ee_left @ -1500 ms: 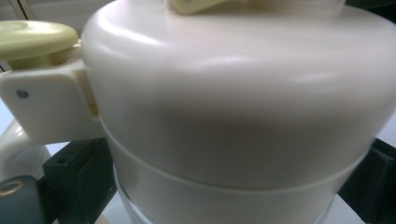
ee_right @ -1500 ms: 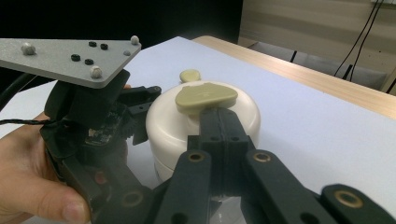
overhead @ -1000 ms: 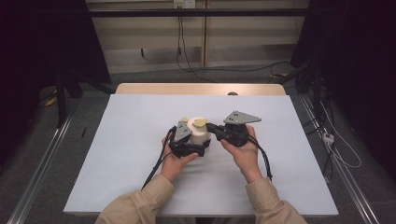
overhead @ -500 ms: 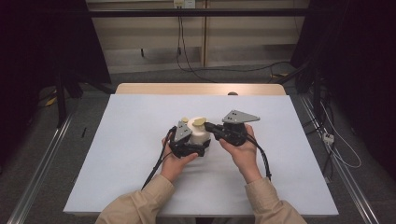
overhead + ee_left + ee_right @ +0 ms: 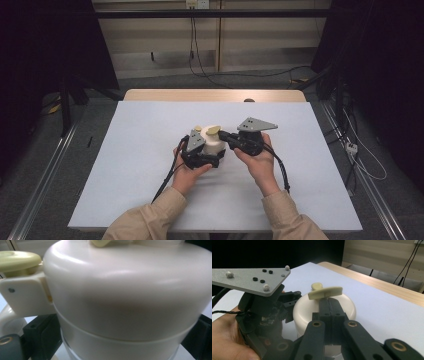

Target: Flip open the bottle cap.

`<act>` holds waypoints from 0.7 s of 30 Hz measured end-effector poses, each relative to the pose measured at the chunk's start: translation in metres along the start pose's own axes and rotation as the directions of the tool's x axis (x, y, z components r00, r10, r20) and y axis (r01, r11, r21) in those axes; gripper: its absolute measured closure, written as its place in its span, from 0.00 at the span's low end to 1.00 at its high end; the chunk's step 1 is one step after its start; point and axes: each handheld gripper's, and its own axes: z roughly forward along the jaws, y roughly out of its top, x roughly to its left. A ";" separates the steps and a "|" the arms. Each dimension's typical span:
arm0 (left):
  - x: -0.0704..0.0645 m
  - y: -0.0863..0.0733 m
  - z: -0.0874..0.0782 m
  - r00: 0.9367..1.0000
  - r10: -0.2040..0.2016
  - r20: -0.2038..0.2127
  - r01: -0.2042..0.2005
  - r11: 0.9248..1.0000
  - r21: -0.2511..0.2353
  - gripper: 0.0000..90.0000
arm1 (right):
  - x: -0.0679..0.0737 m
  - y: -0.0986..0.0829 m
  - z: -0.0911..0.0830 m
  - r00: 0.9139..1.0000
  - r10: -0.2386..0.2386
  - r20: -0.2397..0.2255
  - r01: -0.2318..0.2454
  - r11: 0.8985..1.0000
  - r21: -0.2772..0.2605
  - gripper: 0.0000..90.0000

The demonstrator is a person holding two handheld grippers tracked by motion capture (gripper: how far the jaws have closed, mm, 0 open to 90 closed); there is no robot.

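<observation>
A cream-white lidded container stands at the middle of the table. My left gripper is shut on its body, with one black jaw on each side of the wall. A pale yellow tab lies flat on the lid, and a small yellow knob sits behind it. From the right, my right gripper reaches over the lid. Its jaws are pressed together, their tips shut on the yellow tab. A side hinge block carries a yellow cap.
The white sheet covers the table, and a wooden edge shows at the far side. Cables trail from both grippers toward the person. Dark stands and floor cables flank the table.
</observation>
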 end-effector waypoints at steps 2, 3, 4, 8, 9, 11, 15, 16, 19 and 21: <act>0.000 0.000 0.000 1.000 0.000 -0.003 0.000 1.000 -0.002 0.05 | 0.000 0.000 0.000 1.000 0.002 -0.001 -0.002 1.000 -0.001 1.00; 0.000 0.000 0.000 1.000 0.000 -0.003 0.000 1.000 -0.001 0.05 | 0.000 0.000 0.000 1.000 0.003 -0.003 -0.003 1.000 -0.001 1.00; 0.000 0.000 0.000 1.000 0.000 -0.003 0.000 1.000 -0.001 0.05 | 0.000 0.000 0.000 1.000 0.003 -0.005 -0.003 1.000 0.000 1.00; 0.000 0.000 0.000 1.000 0.000 -0.003 0.000 1.000 -0.001 0.05 | 0.001 0.001 0.001 1.000 0.003 -0.009 -0.003 1.000 -0.004 1.00; 0.000 0.000 0.000 1.000 0.000 -0.003 0.000 1.000 -0.001 0.05 | 0.001 0.002 0.002 1.000 0.001 -0.010 -0.001 1.000 -0.004 1.00; 0.000 0.000 0.000 1.000 0.000 -0.003 0.000 1.000 -0.001 0.05 | 0.001 0.002 0.002 1.000 0.002 -0.009 -0.002 1.000 -0.001 1.00; 0.000 0.000 0.000 1.000 0.001 -0.003 -0.001 1.000 -0.001 0.05 | 0.000 0.002 0.003 1.000 0.004 -0.010 -0.004 1.000 0.000 1.00; 0.000 0.000 0.000 1.000 0.000 -0.003 0.000 1.000 -0.001 0.05 | 0.000 0.002 0.003 1.000 0.003 -0.011 -0.003 1.000 -0.001 1.00; 0.000 0.000 0.000 1.000 0.001 -0.003 -0.001 1.000 -0.001 0.05 | 0.001 0.003 0.004 1.000 0.001 -0.015 -0.001 1.000 -0.004 1.00; 0.000 0.000 0.000 1.000 0.001 -0.003 -0.001 1.000 -0.001 0.05 | 0.001 0.004 0.004 1.000 0.004 -0.018 -0.004 1.000 -0.007 1.00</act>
